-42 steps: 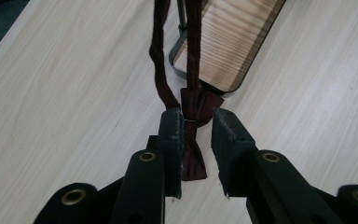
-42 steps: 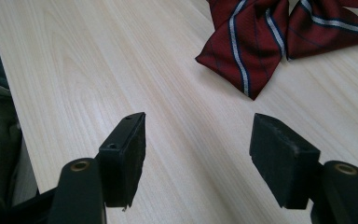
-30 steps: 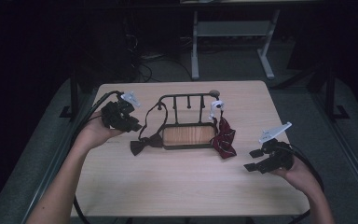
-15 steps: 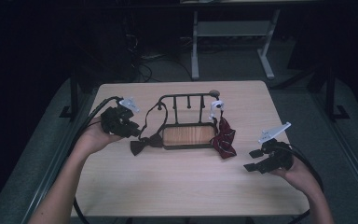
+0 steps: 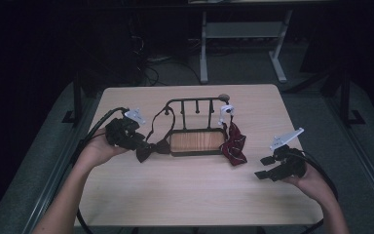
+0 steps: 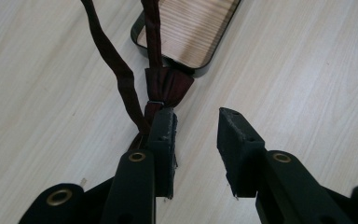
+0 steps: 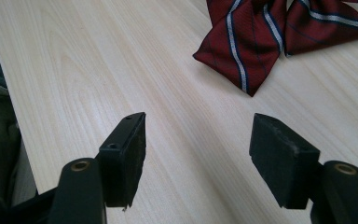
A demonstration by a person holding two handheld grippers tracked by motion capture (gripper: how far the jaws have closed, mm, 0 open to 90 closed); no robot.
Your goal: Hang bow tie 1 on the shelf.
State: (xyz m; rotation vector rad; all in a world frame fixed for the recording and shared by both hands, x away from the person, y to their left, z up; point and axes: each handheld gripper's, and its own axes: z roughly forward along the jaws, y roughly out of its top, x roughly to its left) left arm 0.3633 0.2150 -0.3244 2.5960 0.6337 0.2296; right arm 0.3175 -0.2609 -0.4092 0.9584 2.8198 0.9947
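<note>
Dark bow tie lies on the tabletop just left of the rack's wooden base, its strap running up and looped over the black metal rack. In the left gripper view the bow's knot touches the corner of the base, and two strap lengths lead away from it toward the top of the view. Left claw is released, jaws parted; the left-hand pad sits right against the lower wing of the bow, while the other pad stands over bare wood, so nothing is gripped. Judged step: approach to a grasp on the dark bow tie, not yet closed. Next move would call for shifting the claw sideways so the knot or a wing lies between both pads, then closing; the strap is thin and slack, so a pinch on the thicker knot looks safer than on the strap, and a lift must clear the strap from the rack bar. Right claw is also released, jaws wide, held low over bare tabletop, with the red striped bow tie lying near but apart, ahead of it; in the high view that tie rests at the right end of the base below a small white clip-like piece. No brand, label or legible writing found on the ties, rack or grippers.
</note>
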